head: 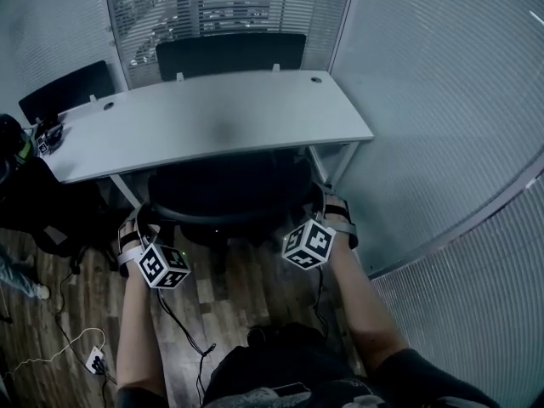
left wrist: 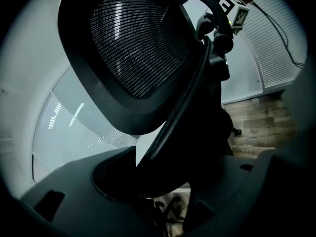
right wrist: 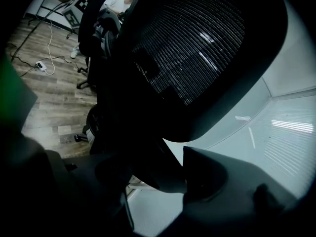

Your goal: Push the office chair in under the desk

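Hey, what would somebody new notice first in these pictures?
The black mesh-backed office chair stands out, its seat partly under the long grey desk at the head view's centre. The left gripper and right gripper clasp the side edges of its back. Pale slatted walls enclose the corner.

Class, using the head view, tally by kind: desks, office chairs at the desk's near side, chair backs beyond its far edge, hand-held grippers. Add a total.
Desk: 1
Office chair: 1
Far chair backs: 2
Grippers, left and right: 2
Total: 6
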{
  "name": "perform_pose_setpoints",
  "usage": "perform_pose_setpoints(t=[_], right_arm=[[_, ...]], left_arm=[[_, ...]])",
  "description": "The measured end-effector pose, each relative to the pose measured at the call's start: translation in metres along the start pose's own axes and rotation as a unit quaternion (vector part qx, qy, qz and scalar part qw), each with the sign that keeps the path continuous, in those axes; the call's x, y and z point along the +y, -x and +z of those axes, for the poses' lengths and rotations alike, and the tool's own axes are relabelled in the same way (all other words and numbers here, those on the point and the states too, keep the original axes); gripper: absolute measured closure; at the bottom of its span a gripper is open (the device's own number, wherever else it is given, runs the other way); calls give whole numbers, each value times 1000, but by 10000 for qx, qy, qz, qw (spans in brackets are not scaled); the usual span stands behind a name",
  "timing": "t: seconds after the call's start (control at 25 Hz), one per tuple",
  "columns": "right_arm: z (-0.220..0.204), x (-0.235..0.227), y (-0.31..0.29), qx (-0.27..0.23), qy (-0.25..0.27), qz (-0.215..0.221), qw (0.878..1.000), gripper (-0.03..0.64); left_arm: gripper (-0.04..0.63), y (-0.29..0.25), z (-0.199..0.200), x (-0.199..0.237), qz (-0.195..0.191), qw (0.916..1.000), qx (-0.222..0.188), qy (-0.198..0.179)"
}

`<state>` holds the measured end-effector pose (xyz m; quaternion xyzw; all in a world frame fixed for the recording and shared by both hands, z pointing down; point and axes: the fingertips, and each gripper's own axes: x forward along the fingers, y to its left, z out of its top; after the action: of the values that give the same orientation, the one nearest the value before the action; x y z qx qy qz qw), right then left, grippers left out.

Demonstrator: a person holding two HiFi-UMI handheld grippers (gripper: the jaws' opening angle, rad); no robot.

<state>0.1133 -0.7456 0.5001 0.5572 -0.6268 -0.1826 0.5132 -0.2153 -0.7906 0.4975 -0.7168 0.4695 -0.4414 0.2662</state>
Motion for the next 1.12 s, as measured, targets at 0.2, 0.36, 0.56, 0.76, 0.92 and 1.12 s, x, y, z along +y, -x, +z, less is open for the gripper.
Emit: perform_pose_setpoints(t=[0.2,0.36,0.56,0.76,0.92,1.12], right_arm=[[5,-4,-14,-32,-19,12,10000,316],[10,-8,-31,-121,-41,15,9999,316],[18,-17,-53,-329,-37,23,9994,316],[30,-27,-75,-458,-9,45,9989,316],[33,-37,-100,-542,-33,-11,9985,316],[36,-48,-123,-583,-22,-33,9983,316]], left_arm=[[314,-19,0,7,-19,10000,28,-38],[314,-38,1,12,-36,10000,40,-36],[314,-64,4,21,10,9999,101,-30],[314,-91,3,34,3,9997,251,-5],[314,-115,9,40,85,9996,254,55],[314,-138,16,47,147,9995,267,79]])
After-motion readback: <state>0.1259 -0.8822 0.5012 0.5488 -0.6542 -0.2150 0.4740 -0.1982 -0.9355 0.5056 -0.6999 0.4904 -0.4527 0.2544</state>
